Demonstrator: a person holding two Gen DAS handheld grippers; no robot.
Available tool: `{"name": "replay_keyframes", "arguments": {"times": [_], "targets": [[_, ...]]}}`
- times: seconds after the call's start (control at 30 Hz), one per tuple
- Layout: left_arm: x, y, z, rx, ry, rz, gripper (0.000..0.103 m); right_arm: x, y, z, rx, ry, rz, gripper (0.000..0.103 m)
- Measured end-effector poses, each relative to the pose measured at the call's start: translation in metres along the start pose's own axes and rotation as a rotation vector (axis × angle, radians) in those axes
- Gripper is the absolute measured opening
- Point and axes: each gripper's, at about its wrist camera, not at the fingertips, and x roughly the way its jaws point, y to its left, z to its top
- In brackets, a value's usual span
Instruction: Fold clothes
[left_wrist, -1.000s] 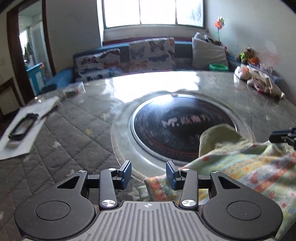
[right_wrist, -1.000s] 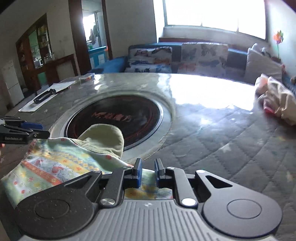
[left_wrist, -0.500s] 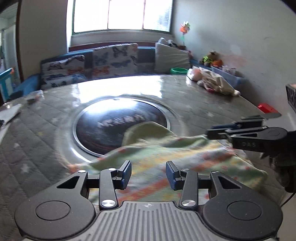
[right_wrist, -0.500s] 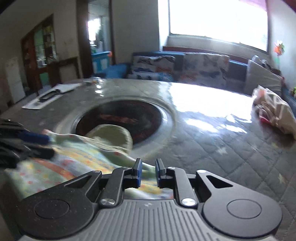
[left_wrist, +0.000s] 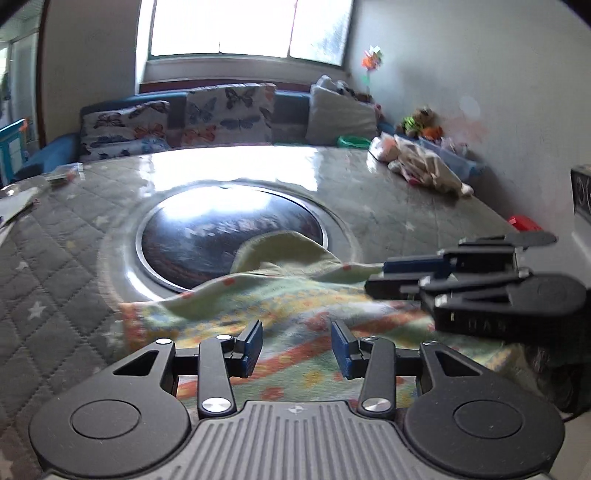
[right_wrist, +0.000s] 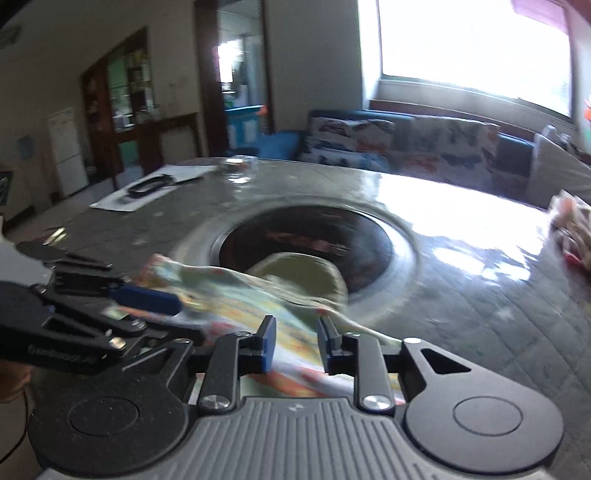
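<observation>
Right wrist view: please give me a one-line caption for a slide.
Right gripper opening above a colourful patterned garment lying on the grey quilted table, left gripper alongside.

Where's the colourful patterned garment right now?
The patterned garment lies on the quilted table at its near edge, its green lining overlapping the dark round inset, beneath both grippers.

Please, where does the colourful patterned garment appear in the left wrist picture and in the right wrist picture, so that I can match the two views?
Left wrist view: the patterned garment fills the lower middle, spread beyond the left gripper.
Right wrist view: it lies lower middle and left, running under the right gripper, whose jaws are opening with nothing pinched between them.
Shared landmark: the dark round inset in the table, which the garment's plain green edge overlaps.
</observation>
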Motion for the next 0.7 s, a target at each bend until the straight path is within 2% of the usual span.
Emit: {"name": "replay_keyframes", "arguments": {"times": [0.17, 0.3, 0.4, 0.47, 0.6, 0.7], "targets": [[0.001, 0.033, 0.001, -0.092, -0.005, 0.088, 0.044, 0.019, 0.02, -0.003, -0.024, 0.034, 0.052, 0.026], [0.01, 0.062, 0.002, -0.165, 0.005, 0.152, 0.044, 0.021, 0.021, -0.007, -0.02, 0.05, 0.047, 0.029], [0.004, 0.066, 0.001, -0.182, 0.002, 0.141, 0.044, 0.011, 0.021, -0.007, -0.029, 0.044, 0.043, 0.029], [-0.005, 0.055, 0.001, -0.153, -0.01, 0.13, 0.044, 0.004, 0.024, -0.007, -0.045, 0.04, 0.054, 0.029], [-0.025, 0.024, -0.005, -0.081, -0.04, 0.055, 0.044, -0.007, 0.035, -0.015, -0.082, 0.043, 0.091, 0.029], [-0.034, 0.005, -0.016, -0.024, -0.039, 0.038, 0.044, -0.015, 0.042, -0.025, -0.112, 0.044, 0.094, 0.029]]}}
